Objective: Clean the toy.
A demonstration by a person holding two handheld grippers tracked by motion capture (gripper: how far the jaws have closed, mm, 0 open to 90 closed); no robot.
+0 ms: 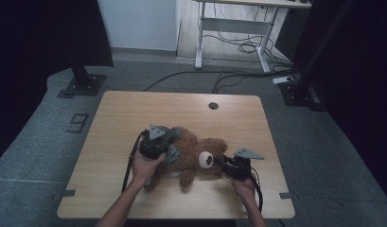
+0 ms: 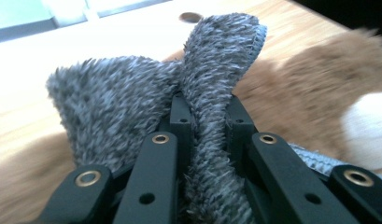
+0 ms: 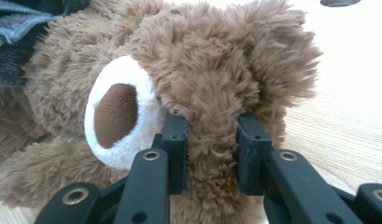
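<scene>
A brown teddy bear (image 1: 196,158) lies on the wooden table (image 1: 115,113), its white muzzle (image 1: 206,160) turned toward the near edge. A grey fuzzy cloth (image 1: 171,142) lies over the bear's body on the left. My left gripper (image 1: 165,147) is shut on a fold of that grey cloth (image 2: 212,79), which stands up between its jaws. My right gripper (image 1: 218,161) is shut on the bear's head (image 3: 212,70), pinching a tuft of brown fur just right of the muzzle (image 3: 116,112).
A round cable hole (image 1: 213,105) sits near the table's far edge. Behind the table stand a white desk frame (image 1: 229,28) with loose cables on the floor and dark stands at left (image 1: 82,78) and right (image 1: 300,85).
</scene>
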